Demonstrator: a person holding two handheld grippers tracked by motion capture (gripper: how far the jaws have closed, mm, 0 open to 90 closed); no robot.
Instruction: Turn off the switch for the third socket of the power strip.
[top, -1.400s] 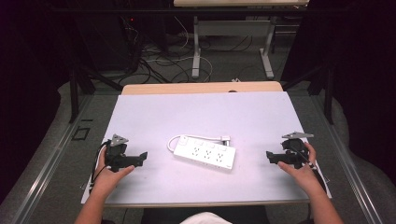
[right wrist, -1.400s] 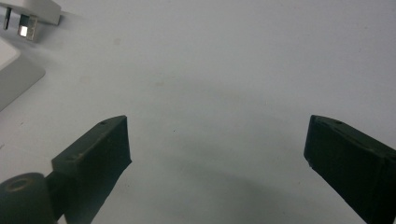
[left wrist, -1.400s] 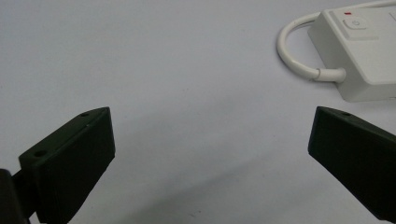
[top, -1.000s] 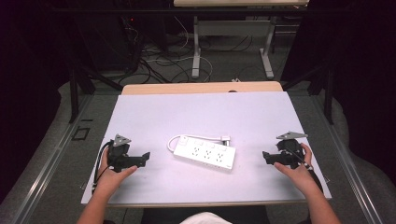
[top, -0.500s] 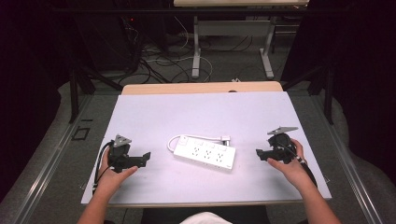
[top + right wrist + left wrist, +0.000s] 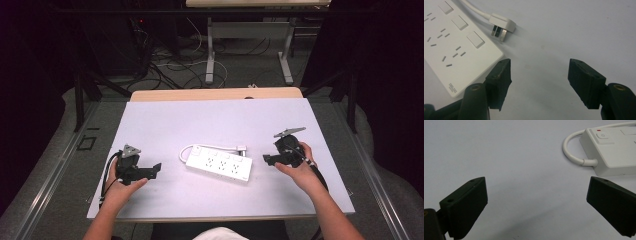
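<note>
While both grippers empty, jaws apart, right gripper [image 6: 267, 159] near power strip [image 6: 218, 165]: approach plug [image 6: 502, 24] low, square, centred; left gripper [image 6: 156, 170] steadies strip body

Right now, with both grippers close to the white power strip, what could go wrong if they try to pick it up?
1. The power strip looks wide and flat on the table; the open right gripper by its corner could push it sideways instead of grasping it.
2. The cable loops loosely at the end facing the left gripper, and could snag a jaw.
3. The plug lies free and may drag or swing when the strip is lifted.
</note>
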